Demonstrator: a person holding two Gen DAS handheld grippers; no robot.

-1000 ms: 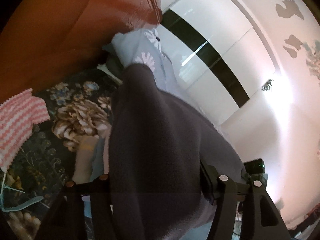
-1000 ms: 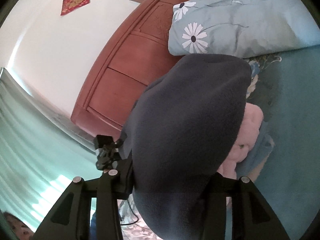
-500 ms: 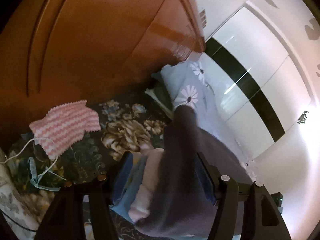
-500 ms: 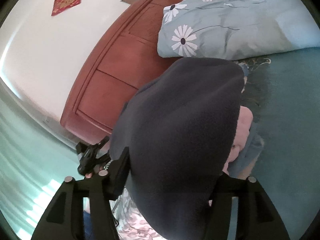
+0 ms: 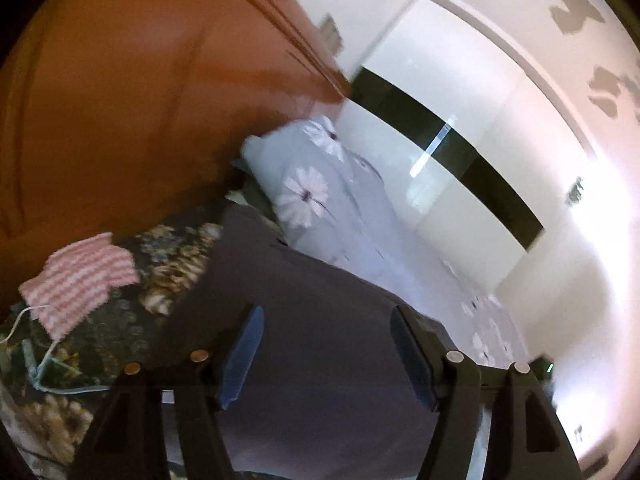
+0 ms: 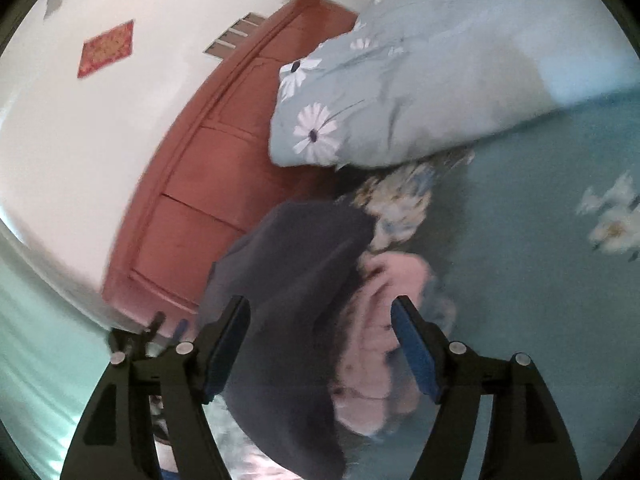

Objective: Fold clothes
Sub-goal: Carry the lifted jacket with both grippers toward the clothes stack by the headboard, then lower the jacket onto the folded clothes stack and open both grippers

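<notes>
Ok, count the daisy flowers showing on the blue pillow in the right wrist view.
2 clear ones on the blue pillow: one daisy at its lower corner, one daisy higher along the edge by the headboard. Fainter blurred ones sit further up; more may be hidden.

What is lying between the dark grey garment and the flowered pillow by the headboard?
In the right wrist view, a strip of dark flowered bedcover shows between the dark grey garment and the flowered pillow.

Wooden headboard (image 5: 140, 92) behind everything. Daisy-print pillow (image 5: 320, 192) leans against the headboard; white cable (image 5: 36, 340) lies on the floral bedspread (image 5: 120, 332) below it. Red wall ornament (image 6: 106, 48) hangs left of the headboard.
</notes>
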